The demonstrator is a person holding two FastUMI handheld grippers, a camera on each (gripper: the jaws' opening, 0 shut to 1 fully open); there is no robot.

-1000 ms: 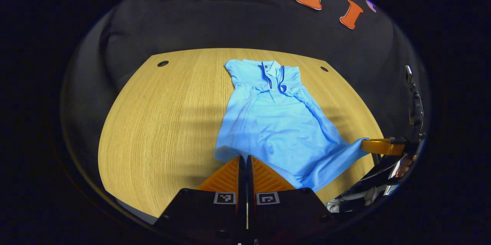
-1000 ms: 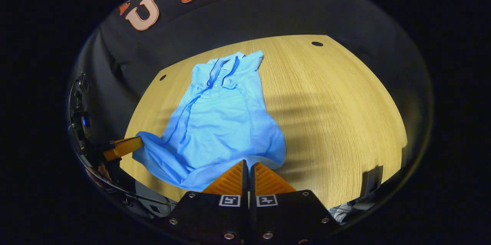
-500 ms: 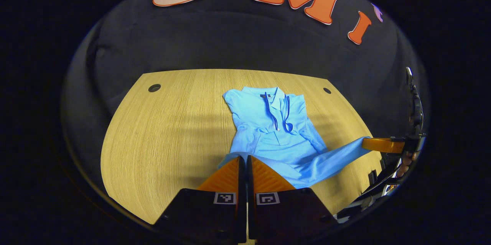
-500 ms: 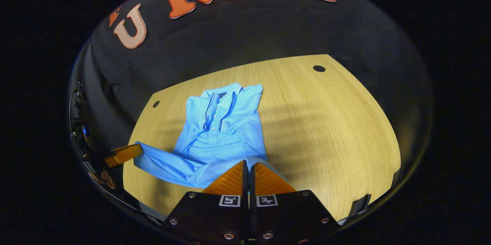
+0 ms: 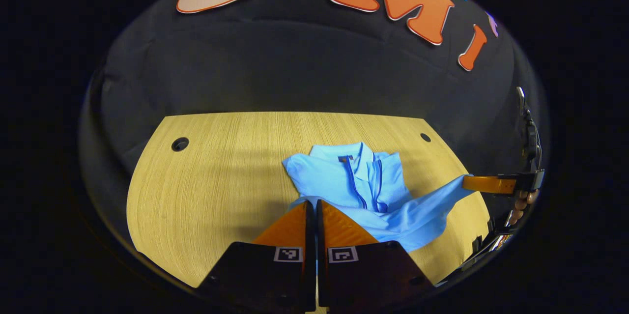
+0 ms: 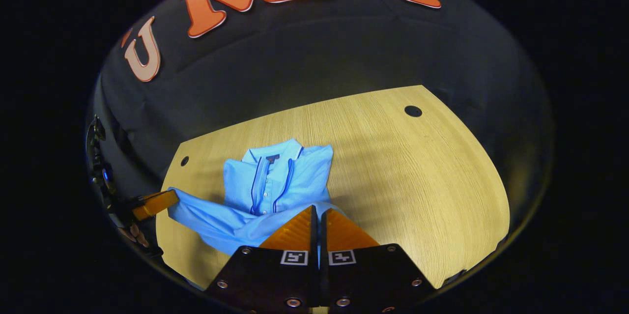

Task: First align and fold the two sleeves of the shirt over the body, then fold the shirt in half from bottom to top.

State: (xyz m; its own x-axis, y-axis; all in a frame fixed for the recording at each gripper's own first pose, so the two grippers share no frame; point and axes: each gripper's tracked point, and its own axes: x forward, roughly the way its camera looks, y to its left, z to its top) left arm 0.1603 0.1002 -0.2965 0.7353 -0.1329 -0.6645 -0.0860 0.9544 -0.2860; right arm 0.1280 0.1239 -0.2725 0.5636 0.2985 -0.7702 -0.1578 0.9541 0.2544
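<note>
We see the blue shirt [image 5: 363, 191] on the wood table [image 5: 206, 186], collar end flat, hem lifted toward it. Left gripper [image 5: 311, 202] pinches one hem corner, right gripper [image 6: 318, 209] the other — both clamped on cloth. Right gripper view adds the person's fingers [image 6: 135, 235] beside the table's edge.

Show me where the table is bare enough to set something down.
In the left gripper view, bare wooden table runs from the blue polo shirt to the cable hole. In the right gripper view, bare wood spreads beyond the shirt toward another hole. Crowded: the near middle, where both grippers hold the hem.
</note>
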